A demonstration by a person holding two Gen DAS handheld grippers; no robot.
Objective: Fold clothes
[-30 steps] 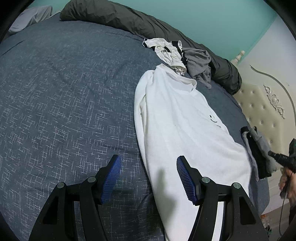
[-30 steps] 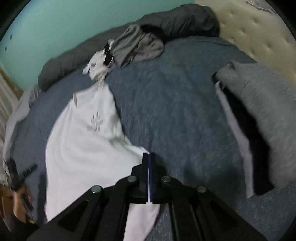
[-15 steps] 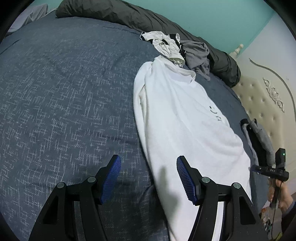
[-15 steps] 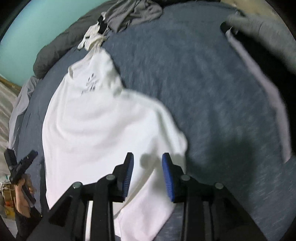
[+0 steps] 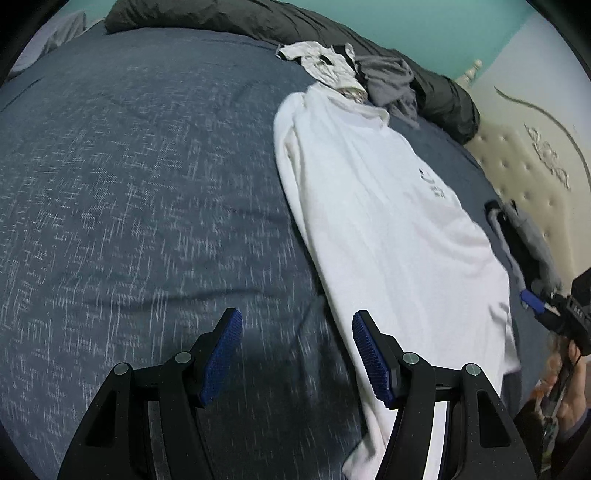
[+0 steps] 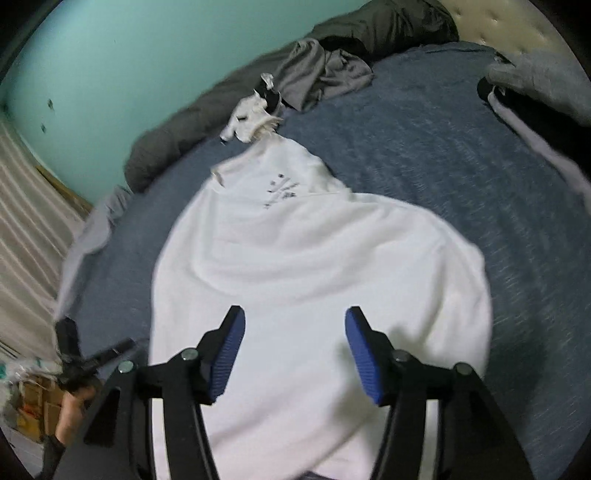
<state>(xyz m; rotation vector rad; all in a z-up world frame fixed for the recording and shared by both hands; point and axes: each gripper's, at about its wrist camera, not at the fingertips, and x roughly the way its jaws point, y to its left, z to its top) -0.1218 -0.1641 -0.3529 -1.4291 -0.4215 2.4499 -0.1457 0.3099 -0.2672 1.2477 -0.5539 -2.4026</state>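
1. My left tool (image 5: pixel 297 354) hangs over the blue-grey bed (image 5: pixel 129 184), its blue pads spread apart with nothing between them, just beside the near left edge of the white shirt (image 5: pixel 380 221).
2. The white shirt lies flat along the bed, its collar toward a crumpled white-and-black garment (image 5: pixel 325 64) and a grey garment (image 5: pixel 391 79) near the dark duvet (image 5: pixel 229 18).
3. My right tool (image 6: pixel 295 349) hovers above the shirt's lower part, its pads opening, with no cloth pinched between them.
4. A folded grey pile (image 6: pixel 535 81) sits near the headboard (image 6: pixel 517 26).
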